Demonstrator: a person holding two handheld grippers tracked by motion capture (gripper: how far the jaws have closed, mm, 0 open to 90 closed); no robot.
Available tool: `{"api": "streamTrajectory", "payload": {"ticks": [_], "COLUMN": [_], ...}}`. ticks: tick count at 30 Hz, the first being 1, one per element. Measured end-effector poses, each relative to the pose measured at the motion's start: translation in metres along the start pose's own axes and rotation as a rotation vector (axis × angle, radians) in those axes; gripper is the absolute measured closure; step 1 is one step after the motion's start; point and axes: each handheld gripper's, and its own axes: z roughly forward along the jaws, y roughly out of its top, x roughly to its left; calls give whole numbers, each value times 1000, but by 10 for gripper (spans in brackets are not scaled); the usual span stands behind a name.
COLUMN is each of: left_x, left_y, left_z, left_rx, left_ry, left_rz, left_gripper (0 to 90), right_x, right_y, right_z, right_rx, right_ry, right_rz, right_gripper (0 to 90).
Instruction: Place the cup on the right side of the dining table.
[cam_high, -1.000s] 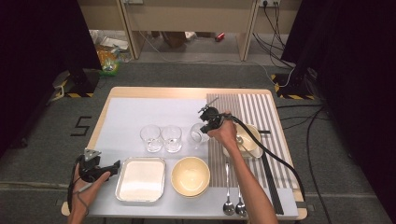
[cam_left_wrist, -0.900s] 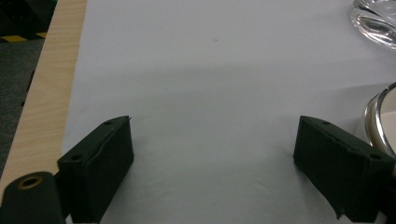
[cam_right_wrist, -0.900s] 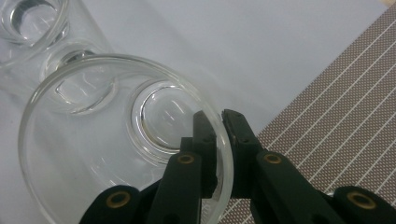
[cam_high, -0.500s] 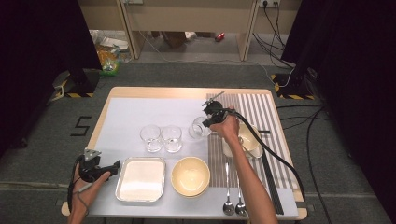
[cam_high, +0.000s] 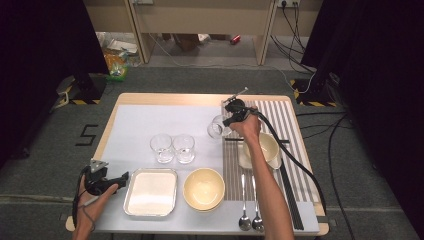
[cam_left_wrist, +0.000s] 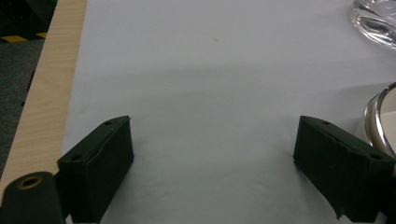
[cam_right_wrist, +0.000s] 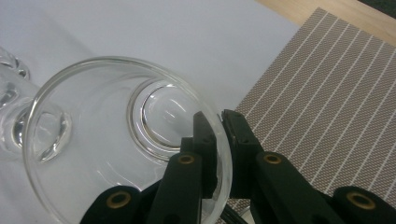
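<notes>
My right gripper is shut on the rim of a clear drinking glass, which hangs tilted above the seam between the white mat and the striped placemat. In the right gripper view the two jaws pinch the glass wall, one inside and one outside, at my right gripper. Two more clear glasses stand upright side by side on the white mat. My left gripper rests open at the table's near left, its jaws wide apart over bare mat.
A metal tray lies just right of the left gripper, its rim beside one jaw. A yellow bowl sits next to it. On the placemat are a cream bowl, two spoons and black chopsticks.
The right gripper has carried the glass up and away from the person, a little to the right toward the striped placemat. The left gripper has stayed put.
</notes>
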Motion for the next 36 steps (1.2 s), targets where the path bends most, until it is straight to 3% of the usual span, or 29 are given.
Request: {"api": "streamTrajectory", "payload": {"ticks": [15, 24, 36], "left_x": [0, 0, 0], "left_y": [0, 0, 0], "left_z": [0, 0, 0], "left_rx": [-1, -2, -1], "left_ry": [5, 3, 3], "left_rz": [3, 1, 1], "left_gripper": [113, 113, 113], "right_x": [-28, -35, -41], "right_y": [5, 4, 4], "right_z": [3, 9, 13], "right_rx": [36, 77, 89], "right_ry": [-76, -111, -140], "right_rz": [51, 73, 92], "right_gripper": [851, 850, 842]}}
